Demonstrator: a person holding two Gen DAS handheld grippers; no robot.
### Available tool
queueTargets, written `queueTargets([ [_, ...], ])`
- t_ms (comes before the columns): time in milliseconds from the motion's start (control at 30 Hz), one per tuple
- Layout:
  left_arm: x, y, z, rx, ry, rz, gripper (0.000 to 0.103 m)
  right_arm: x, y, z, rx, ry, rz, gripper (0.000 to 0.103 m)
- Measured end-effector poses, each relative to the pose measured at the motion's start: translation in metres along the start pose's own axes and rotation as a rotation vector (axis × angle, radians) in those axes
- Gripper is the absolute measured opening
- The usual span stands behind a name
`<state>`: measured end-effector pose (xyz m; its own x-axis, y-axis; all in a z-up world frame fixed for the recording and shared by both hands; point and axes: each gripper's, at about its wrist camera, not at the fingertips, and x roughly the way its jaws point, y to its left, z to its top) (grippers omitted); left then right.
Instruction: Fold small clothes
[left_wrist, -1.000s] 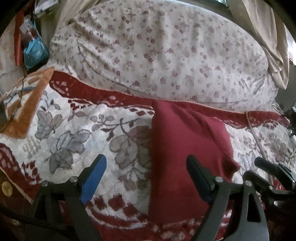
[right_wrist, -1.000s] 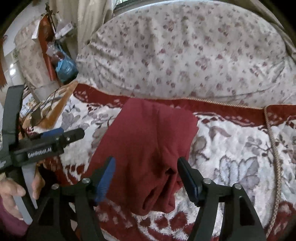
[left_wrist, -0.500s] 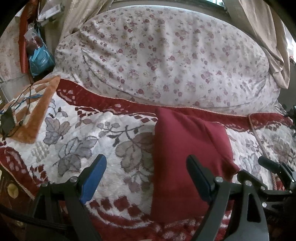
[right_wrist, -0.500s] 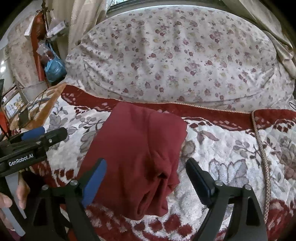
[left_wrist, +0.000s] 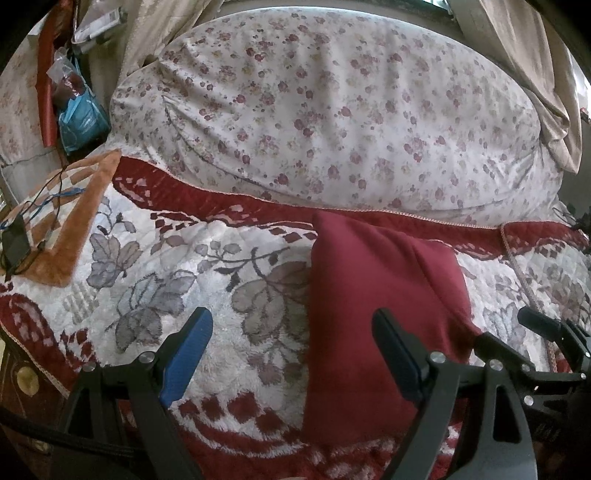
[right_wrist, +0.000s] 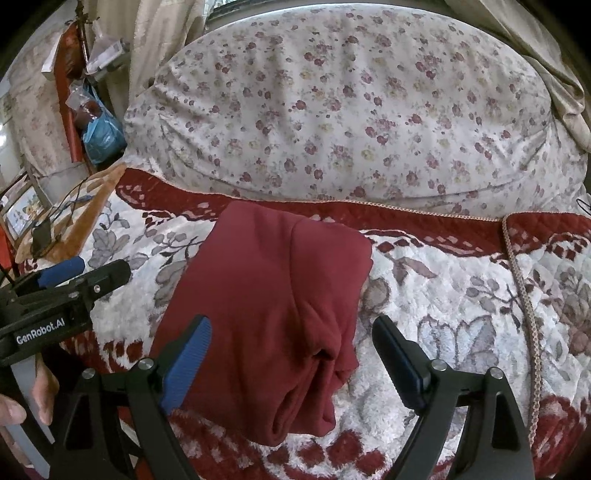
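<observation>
Lying folded on the bed is a dark red knit garment (right_wrist: 266, 314), a long narrow bundle running near to far across a plush white blanket with grey leaf print and red border (left_wrist: 221, 295). Its far end almost reaches the blanket's red edge; its near right corner shows bunched, layered folds.

Left gripper (left_wrist: 291, 354): fingers spread wide, holding nothing. Blue-padded left finger (left_wrist: 186, 356) sits over bare blanket; the other finger overlaps the garment's near part in the left wrist view. Contact with the cloth cannot be told.

Right gripper (right_wrist: 291, 354): fingers spread wide, empty, straddling the garment's near end as seen in the right wrist view. The left gripper shows at the left edge of that view, lettered "GenRobot.AI", with a bare hand (right_wrist: 22, 402) under it.

Far side: a large white pillow with small red flower print (left_wrist: 332, 118) lies along the blanket's far edge. Far left: an orange patterned cloth (left_wrist: 74, 221) with black cables, and a blue plastic bag (left_wrist: 79, 118) beyond it.
</observation>
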<state>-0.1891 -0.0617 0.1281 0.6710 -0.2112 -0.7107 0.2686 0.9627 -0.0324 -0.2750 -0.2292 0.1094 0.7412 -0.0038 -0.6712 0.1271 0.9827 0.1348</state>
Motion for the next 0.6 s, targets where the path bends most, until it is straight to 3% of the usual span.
queueTargets([
  [600, 0.006, 0.002, -0.005, 0.004, 0.013, -0.002, 0.087, 0.012, 0.002, 0.002, 0.003, 0.032, -0.001, 0.093],
])
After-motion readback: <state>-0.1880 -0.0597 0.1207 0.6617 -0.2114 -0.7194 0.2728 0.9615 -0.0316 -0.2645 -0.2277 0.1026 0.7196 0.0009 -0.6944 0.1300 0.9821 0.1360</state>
